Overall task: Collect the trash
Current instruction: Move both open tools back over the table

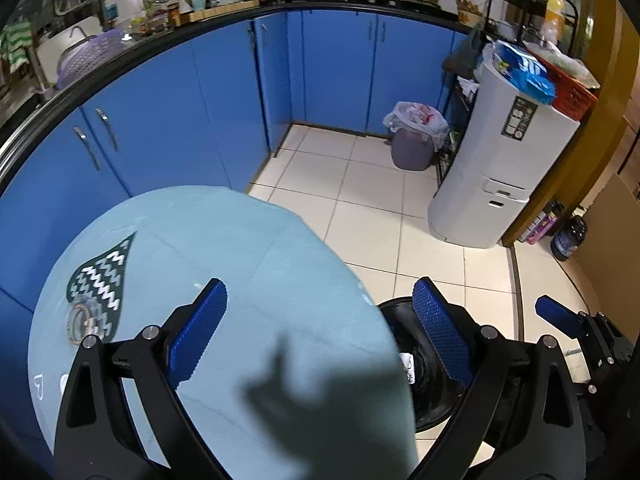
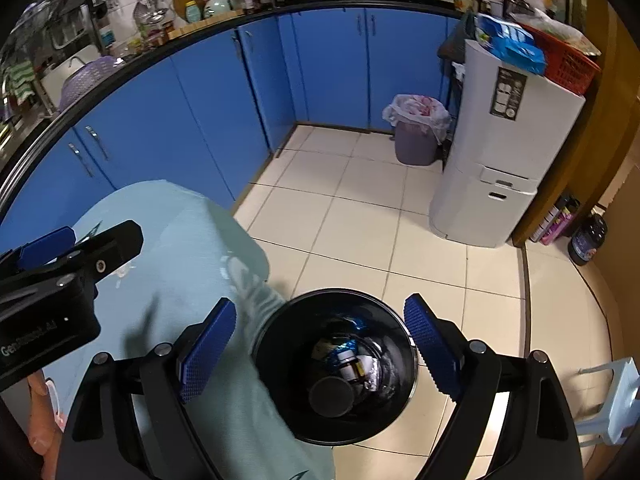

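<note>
The right gripper [image 2: 320,348] is spread wide and empty above the black trash bin [image 2: 280,328], which holds bottles and wrappers [image 2: 352,364]. The left gripper [image 1: 320,328], also wide open and empty, hovers over the light blue tablecloth [image 1: 224,240] just beside the bin's rim

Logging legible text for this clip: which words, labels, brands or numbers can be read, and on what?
"Gen...AI", middle blurred: white print on the black body of the left gripper in the right wrist view.
Dark rectangular label on the tall white appliance: print too small to read.
White letters on the blue crinkled plastic bag: illegible.
Round emblem on the pale blue tablecloth: lettering blurred.
Nothing else readable.
</note>
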{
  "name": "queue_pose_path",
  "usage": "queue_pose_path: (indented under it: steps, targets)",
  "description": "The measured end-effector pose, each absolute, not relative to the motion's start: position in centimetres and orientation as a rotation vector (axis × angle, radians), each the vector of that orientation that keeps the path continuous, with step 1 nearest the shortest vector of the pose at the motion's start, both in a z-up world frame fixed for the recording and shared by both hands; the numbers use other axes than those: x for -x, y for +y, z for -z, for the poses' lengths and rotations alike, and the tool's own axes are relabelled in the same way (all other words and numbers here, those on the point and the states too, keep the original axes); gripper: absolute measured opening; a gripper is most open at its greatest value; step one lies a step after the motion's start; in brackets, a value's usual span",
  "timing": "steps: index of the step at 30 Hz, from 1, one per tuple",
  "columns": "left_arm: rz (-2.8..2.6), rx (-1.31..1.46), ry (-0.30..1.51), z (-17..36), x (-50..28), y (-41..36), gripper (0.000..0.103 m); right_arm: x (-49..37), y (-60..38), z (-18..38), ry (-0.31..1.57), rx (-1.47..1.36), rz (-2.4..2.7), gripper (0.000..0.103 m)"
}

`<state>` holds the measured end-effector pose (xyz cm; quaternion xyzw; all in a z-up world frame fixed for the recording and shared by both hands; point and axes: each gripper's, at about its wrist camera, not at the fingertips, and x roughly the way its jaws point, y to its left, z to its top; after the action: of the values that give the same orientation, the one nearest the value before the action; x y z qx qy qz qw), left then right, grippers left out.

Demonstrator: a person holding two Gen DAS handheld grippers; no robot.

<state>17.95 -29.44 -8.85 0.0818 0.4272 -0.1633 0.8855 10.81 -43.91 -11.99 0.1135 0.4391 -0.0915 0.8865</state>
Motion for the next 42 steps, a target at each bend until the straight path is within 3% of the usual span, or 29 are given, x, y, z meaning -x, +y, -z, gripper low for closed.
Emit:
queue_pose_path:
  steps: [15, 18, 27, 34, 42]
  targets:
    - [0.108, -0.069, 0.882, 8.3, -18.2, -14.1, 0.097, -14.5, -31.0, 11.3, 0.941, -0.135, -0.056, 0.084]
    - [0.048, -0.033, 0.902, 9.1, -18.2, -9.5, 0.099, -15.3, -28.2, 11.5, 0.956, -0.108, -0.097, 0.089]
    - [-0.113, -0.011, 0.996, 13.7, -17.3, -0.7, 0.098, -17.3, -20.3, 12.9, 1.0, -0.007, -0.179, 0.089]
    - [-0.087, 0.042, 1.089, 17.0, -17.2, 2.2, 0.079, -18.4, -16.8, 14.1, 1.032, 0.045, -0.203, 0.089]
    - [-0.065, 0.084, 1.128, 18.7, -17.7, 4.2, 0.074, -19.3, -14.6, 14.5, 1.042, 0.055, -0.213, 0.089]
